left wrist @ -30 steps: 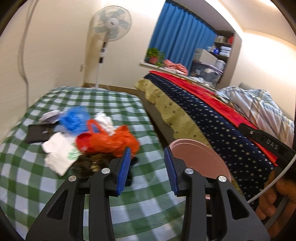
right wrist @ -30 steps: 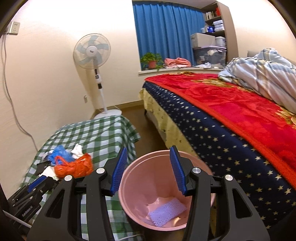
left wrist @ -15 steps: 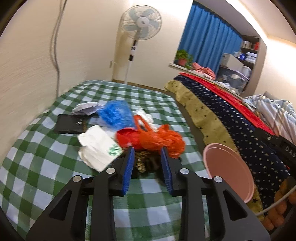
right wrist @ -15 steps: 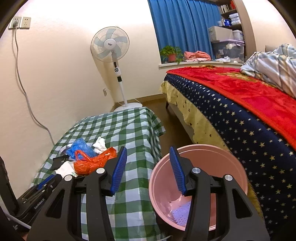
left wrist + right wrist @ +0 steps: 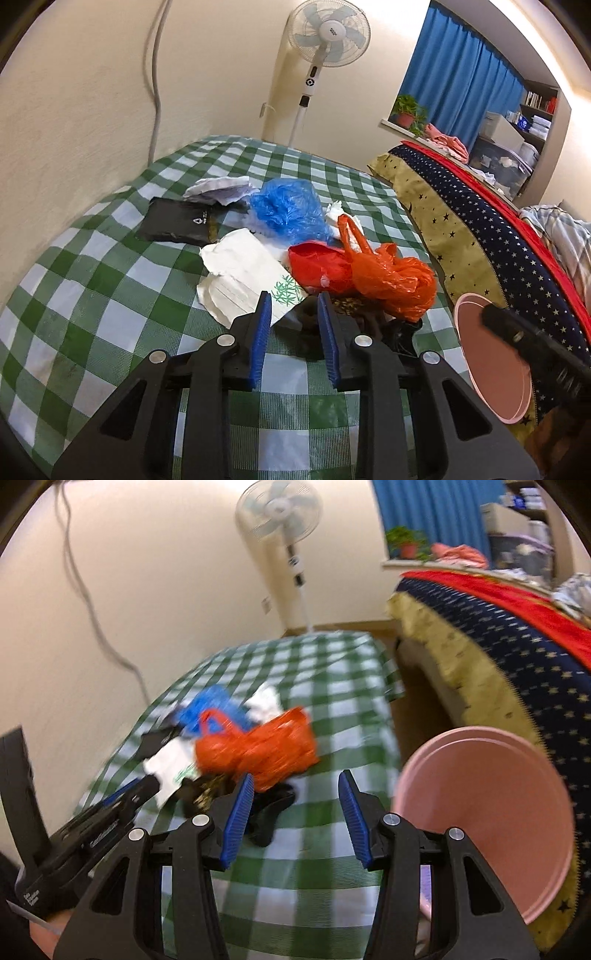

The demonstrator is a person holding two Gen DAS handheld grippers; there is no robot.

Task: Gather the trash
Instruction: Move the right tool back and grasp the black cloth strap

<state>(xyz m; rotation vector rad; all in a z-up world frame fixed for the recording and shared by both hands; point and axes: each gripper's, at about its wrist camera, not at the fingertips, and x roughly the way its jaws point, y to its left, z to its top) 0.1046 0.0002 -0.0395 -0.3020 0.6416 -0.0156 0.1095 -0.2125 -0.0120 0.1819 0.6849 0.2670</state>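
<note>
**A:** What sort of place is this?

**B:** A home bedroom. A bed [image 5: 476, 229] with a starred navy cover and red blanket [image 5: 517, 602] serves as landmark.

**A:** And around the bed?

**B:** Beside it lies a surface under green checked cloth [image 5: 110, 295]. Beyond that, a pedestal fan [image 5: 328, 33] stands against the wall. Past the bed's far end hang blue curtains [image 5: 461, 92], with a potted plant [image 5: 406, 110] on the sill and shelves [image 5: 535, 110] nearby.
</note>
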